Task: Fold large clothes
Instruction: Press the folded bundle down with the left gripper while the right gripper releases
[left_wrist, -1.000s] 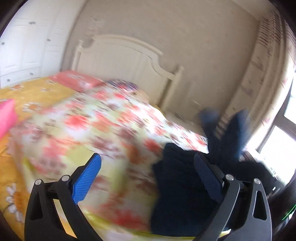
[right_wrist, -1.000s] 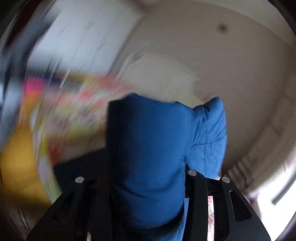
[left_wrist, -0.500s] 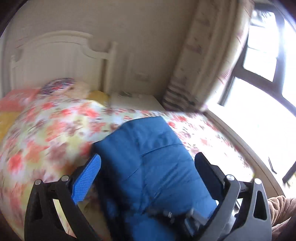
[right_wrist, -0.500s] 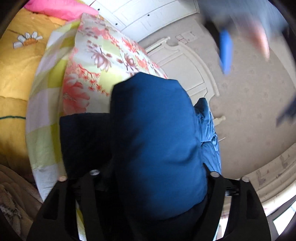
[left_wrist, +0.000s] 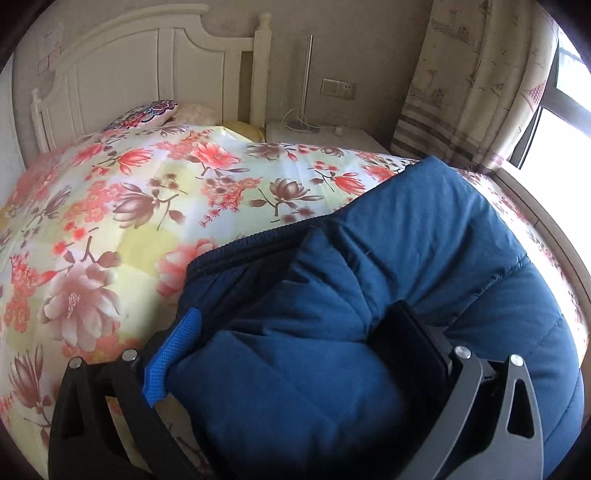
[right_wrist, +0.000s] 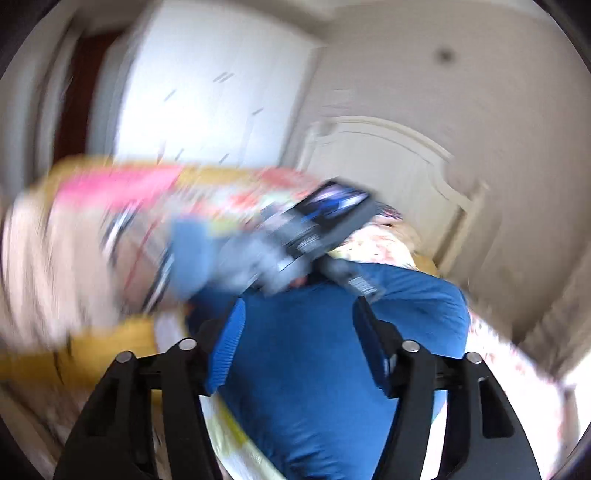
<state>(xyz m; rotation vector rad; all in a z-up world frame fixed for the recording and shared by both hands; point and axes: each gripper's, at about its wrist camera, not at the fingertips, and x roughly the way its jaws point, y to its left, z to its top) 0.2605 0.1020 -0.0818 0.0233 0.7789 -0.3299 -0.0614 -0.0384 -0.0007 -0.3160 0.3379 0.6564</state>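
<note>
Quilt (left_wrist: 155, 206): floral, spread over the bed, bare on the left.
Left hand-held gripper (left_wrist: 291, 343): jaws wide, a thick fold of the blue jacket (left_wrist: 424, 236) bulging between them; blue pad (left_wrist: 173, 354) lies against the cloth, but a firm clamp cannot be told.
Jacket: padded, bunched into a bulky roll on the quilt at the bed's right side, dark ribbed hem showing on its left edge.
Right hand-held gripper (right_wrist: 301, 339): jaws about half apart after just closing; jacket lies past the pads, nothing pinched.
Headboard (left_wrist: 147, 74): white, behind the bed; nightstand and curtain to the right.
Progress: jacket gathered into a rough bundle, likely mid-fold; squaring, flattening and letting go probably left.
</note>
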